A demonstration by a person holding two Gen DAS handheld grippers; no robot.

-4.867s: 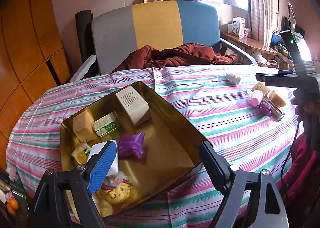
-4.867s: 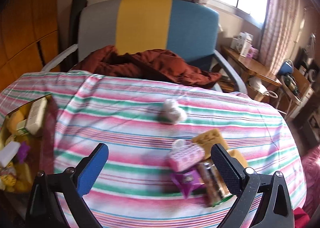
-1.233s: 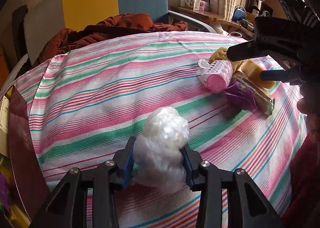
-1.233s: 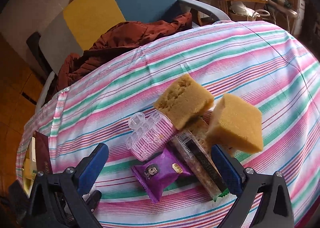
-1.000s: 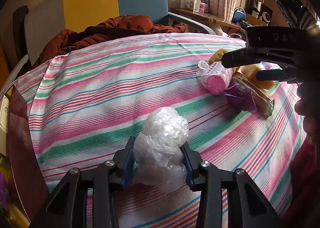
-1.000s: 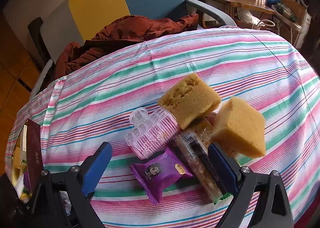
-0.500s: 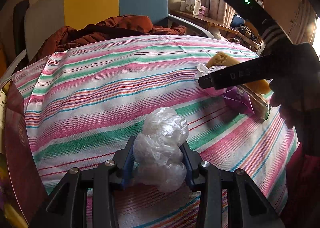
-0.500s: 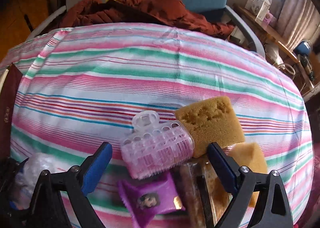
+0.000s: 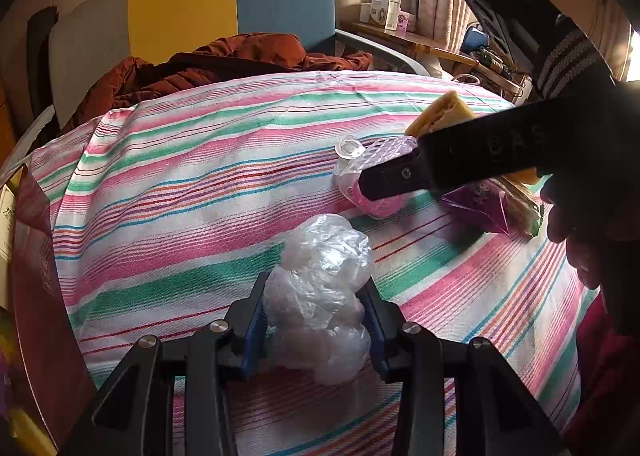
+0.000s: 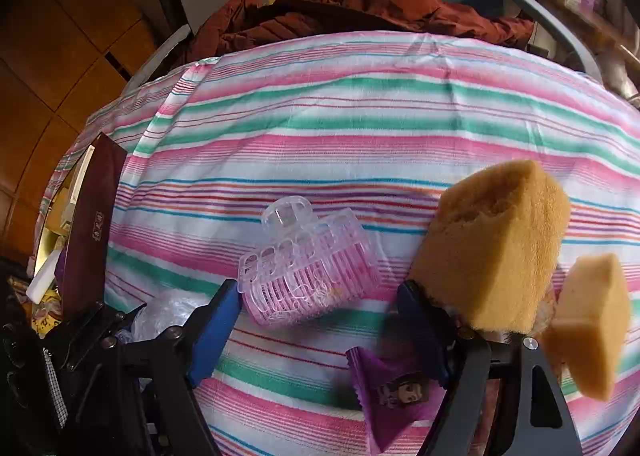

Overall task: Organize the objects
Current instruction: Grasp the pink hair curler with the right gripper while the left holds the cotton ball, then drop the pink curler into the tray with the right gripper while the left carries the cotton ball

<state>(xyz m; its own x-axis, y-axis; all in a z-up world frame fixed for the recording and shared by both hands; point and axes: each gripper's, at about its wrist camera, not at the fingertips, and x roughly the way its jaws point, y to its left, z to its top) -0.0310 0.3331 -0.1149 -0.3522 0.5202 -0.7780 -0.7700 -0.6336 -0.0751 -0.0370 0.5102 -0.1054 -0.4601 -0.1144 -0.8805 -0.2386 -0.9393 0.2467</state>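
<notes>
Striped tablecloth [image 9: 192, 184] covers the table. Left gripper [image 9: 316, 320] at 6 o'clock, clenched on crumpled plastic bag [image 9: 320, 288]. Right gripper [image 10: 320, 320] spread wide, straddling pink hair roller [image 10: 312, 276]; purple packet [image 10: 396, 396] below, sponges [image 10: 496, 244] at 3 o'clock. Farther back, chair [image 9: 232, 4].

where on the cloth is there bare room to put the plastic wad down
The striped tablecloth is bare across the wide middle, between the dark red box on the left and the pink hair roller, back to the rust jacket. The right is crowded: roller, sponges, purple packet. The left gripper holds the plastic wad.
</notes>
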